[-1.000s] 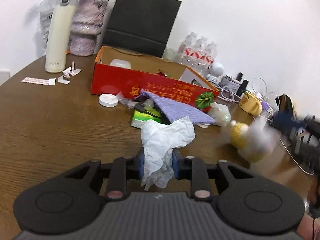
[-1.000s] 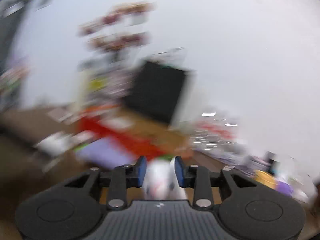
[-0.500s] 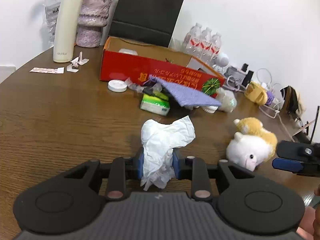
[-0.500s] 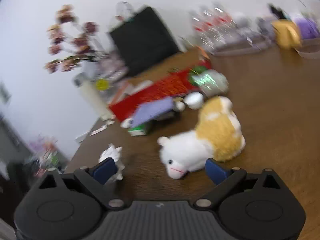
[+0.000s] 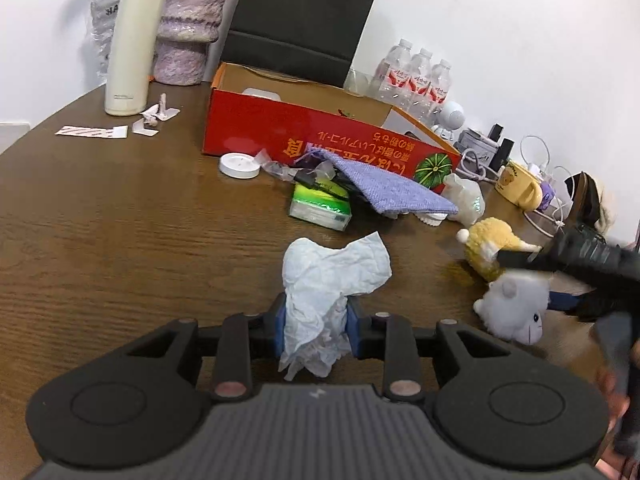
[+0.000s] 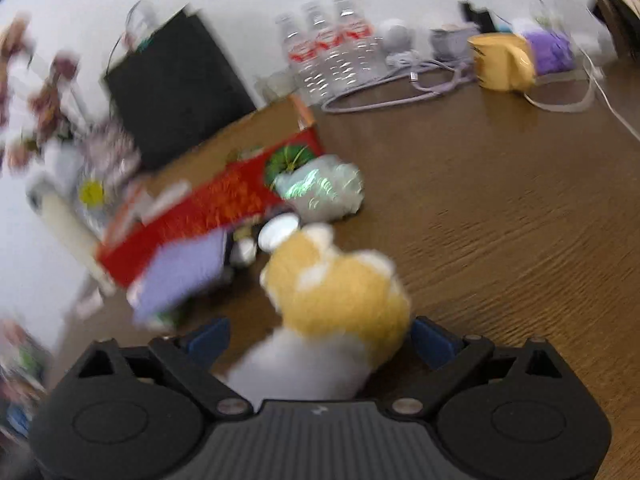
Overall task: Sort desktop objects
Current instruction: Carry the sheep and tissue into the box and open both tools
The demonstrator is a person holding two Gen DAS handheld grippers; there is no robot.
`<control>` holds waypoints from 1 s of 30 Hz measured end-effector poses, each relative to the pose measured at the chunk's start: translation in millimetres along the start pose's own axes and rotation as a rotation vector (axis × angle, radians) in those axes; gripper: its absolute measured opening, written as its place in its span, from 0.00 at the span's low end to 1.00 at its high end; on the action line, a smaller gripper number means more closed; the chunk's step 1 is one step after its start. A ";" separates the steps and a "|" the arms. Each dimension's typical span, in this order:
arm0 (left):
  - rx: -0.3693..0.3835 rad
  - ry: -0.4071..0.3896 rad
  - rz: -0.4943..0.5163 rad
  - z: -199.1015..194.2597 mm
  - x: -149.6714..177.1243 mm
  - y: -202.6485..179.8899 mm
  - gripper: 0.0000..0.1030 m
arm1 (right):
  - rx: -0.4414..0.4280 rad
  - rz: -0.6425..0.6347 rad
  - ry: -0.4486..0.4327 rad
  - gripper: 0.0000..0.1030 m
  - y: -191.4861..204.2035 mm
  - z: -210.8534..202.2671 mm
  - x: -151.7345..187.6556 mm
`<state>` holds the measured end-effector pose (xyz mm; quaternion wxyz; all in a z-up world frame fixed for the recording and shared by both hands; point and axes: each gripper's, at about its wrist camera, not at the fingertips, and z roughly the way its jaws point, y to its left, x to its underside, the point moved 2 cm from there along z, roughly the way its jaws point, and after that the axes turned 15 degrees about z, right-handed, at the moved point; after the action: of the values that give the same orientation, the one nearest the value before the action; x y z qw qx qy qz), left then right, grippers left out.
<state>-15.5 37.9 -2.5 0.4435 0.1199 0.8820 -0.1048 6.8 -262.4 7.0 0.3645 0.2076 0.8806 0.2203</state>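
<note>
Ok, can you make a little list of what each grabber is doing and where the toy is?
left gripper: shut on crumpled tissue
right gripper: jaws closing around plush toy, pads not pressing yet
plush toy: yellow and white, lying on wooden table
behind: red cardboard box, purple cloth, green tissue pack

R wrist view motion-blurred; yellow-and-white plush toy front hidden by gripper body; red cardboard box lettering unreadable.
</note>
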 end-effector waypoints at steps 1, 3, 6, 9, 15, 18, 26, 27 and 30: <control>0.004 0.006 0.012 1.9 -2.0 -2.2 0.29 | -0.022 -0.059 0.004 0.72 4.9 2.1 3.9; 0.004 0.020 0.054 4.6 -5.4 -8.7 0.29 | -0.113 -0.209 0.009 0.64 15.3 1.7 7.6; 0.011 0.037 0.081 3.3 -5.2 -16.5 0.44 | -0.075 -0.376 0.023 0.65 23.7 0.8 3.6; 0.057 0.029 0.052 -4.3 -2.0 -22.1 0.60 | -0.009 -0.283 -0.026 0.76 22.0 -11.9 -8.2; 0.007 0.051 0.010 5.3 -8.7 -21.6 0.59 | 0.027 -0.354 0.050 0.48 30.4 13.4 12.7; 0.012 0.059 0.006 9.4 -9.9 -23.9 0.23 | 0.028 -0.355 0.050 0.49 21.5 6.3 18.6; 0.011 -0.002 -0.084 -29.3 6.2 -26.7 0.21 | -0.053 -0.326 -0.055 0.48 -10.7 -68.2 36.4; 0.013 -0.026 -0.087 -37.6 3.1 -27.0 0.21 | -0.065 -0.323 -0.081 0.48 -11.4 -76.4 33.8; 0.023 -0.093 -0.079 -58.9 -15.0 -26.5 0.21 | -0.107 -0.308 -0.140 0.48 -7.6 -95.6 20.4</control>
<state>-59.5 28.2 46.1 0.4780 0.0851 0.8633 -0.1378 -78.2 -280.5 52.6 0.4649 0.0654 0.8615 0.1936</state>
